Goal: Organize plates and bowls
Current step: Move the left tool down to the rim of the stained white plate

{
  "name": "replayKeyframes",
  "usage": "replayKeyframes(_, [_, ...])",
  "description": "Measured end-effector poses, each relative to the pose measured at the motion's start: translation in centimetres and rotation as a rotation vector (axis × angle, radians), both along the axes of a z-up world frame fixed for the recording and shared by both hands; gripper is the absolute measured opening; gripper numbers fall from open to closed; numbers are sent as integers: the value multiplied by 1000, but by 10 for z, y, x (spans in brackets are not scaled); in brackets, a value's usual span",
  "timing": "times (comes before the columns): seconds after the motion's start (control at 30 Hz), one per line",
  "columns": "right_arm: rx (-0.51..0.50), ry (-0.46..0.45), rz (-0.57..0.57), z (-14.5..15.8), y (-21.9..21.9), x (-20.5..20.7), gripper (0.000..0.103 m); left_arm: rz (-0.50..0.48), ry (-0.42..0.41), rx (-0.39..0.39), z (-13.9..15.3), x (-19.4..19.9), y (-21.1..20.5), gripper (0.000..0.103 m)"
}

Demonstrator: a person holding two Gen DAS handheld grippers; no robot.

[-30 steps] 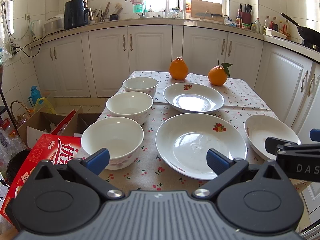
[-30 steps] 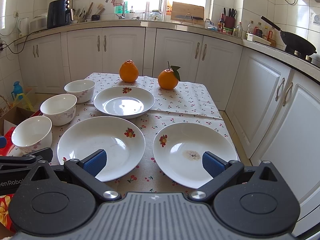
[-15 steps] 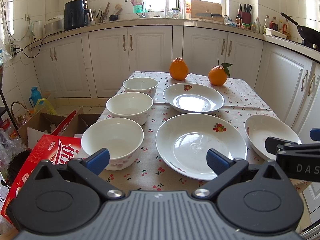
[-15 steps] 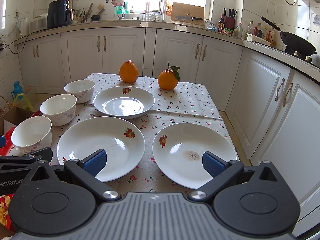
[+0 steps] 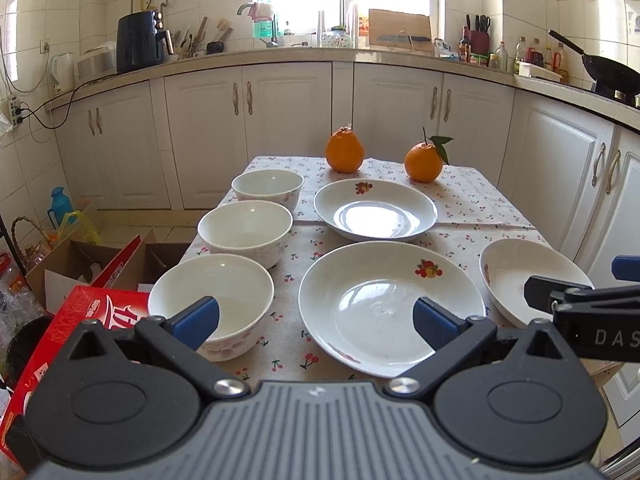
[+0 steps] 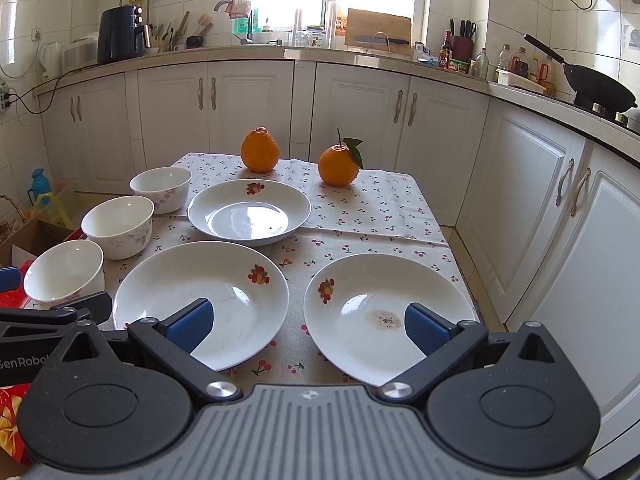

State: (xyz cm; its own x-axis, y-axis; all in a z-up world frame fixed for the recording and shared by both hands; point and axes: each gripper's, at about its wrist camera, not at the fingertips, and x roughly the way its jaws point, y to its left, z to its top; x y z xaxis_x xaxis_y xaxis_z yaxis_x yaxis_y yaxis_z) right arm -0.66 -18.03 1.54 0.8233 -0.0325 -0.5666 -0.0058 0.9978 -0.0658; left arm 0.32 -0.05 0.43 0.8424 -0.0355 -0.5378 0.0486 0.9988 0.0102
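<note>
2 logos: "DAS", "GenRobo" on tongs [image 6: 306,326]

A cherry-print tablecloth [image 6: 372,204] covers the table; on it sit three bowls [image 6: 120,226] left, three plates [image 6: 248,212], two oranges [image 6: 259,155] far.

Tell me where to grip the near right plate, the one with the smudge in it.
Pinch the near rim of the smudged plate from the near table edge: it is shallow, too wide to span, and its lip slightly overhangs there. The right gripper, open, already faces it.
</note>
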Motion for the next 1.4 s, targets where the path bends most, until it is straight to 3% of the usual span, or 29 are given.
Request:
replayKeyframes(0.17, [-5,-13,27,3,-9,5,103,-49,-3,-4,7,8,-3,102])
replayKeyframes(0.6, [15,-48,57,-4,-79,10,103,-215,10,98,14,42,-42,102])
replayKeyframes(0.87, [33,39,57,-36,-117,14,103,-302,35,142,9,67,-72,102])
replayKeyframes(1.0, [46,99,85,-59,-125,16,103,-381,83,110,4,81,-85,102])
replayKeyframes(1.4, [92,205,135,-101,-146,38,103,-536,177,153,-18,116,-137,102])
